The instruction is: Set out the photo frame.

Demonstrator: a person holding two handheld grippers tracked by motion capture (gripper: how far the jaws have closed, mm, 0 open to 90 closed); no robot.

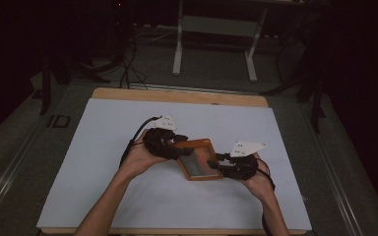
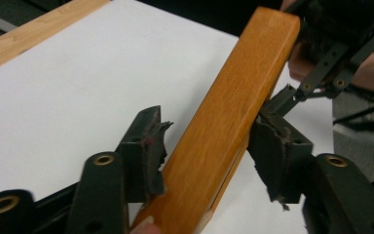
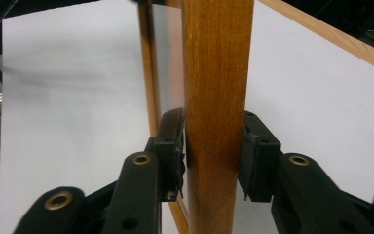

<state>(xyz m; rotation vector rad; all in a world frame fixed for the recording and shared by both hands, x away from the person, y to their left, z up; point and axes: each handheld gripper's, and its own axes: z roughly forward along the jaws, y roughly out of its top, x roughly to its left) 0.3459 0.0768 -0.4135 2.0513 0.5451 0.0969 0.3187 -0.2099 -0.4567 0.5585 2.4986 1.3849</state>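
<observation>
- Frame (image 1: pixel 197 158): a wooden picture frame with a glass pane, held up off the white sheet (image 1: pixel 103 147) that covers the surface (image 1: pixel 177 95), near the middle of the sheet.
- Left of the frame, the left claw (image 1: pixel 176 146) meets the frame's upper left corner, with the person's left hand (image 1: pixel 140 157) behind it.
- In the left claw view, the left claw (image 2: pixel 207 146) straddles one wooden rail of the frame (image 2: pixel 229 122). Its jaws stand apart: the left pad (image 2: pixel 148 146) sits at the rail's edge, while the right pad (image 2: pixel 277 151) shows a small gap to the wood. No firm clamp is visible.
- Right of the frame, the right claw (image 1: pixel 217 161) reaches the frame's right side, with the right hand (image 1: pixel 258 184) behind it.
- In the right claw view, the right claw (image 3: pixel 214 151) is clamped on an upright rail of the frame (image 3: pixel 216 73), both pads (image 3: pixel 173 146) pressing the wood. The glass pane (image 3: pixel 168 63) shows just left of that rail.
</observation>
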